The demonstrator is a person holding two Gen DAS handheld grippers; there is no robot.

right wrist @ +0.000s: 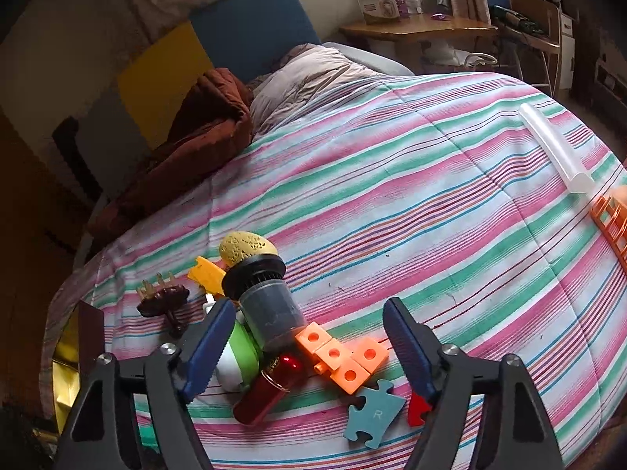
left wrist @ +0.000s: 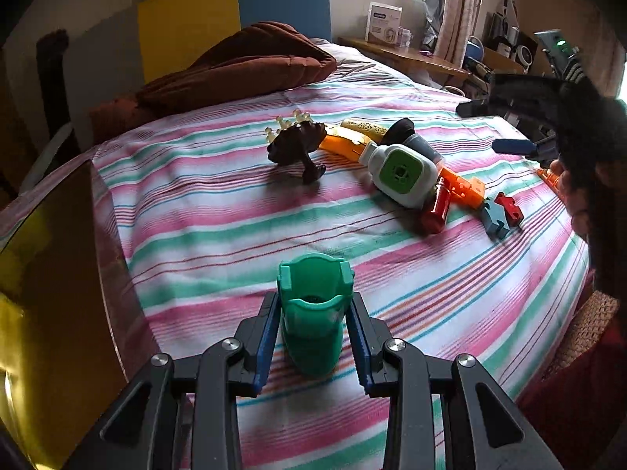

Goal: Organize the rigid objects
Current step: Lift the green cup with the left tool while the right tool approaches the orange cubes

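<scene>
Green plastic cup | notched rim, seemingly hollow | left gripper clamped on it | right gripper apart

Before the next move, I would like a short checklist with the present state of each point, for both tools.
1. Left tool grips the green plastic holder: ok, pads press on both of its sides.
2. Right tool free of any object: ok, open above the pile.
3. Orange blocks lie between its fingers: ok.
4. Red cylinder clear of the blocks: not ok, it lies against them.
5. Container for the holder: cannot tell, only a dark box edge shows.
</scene>
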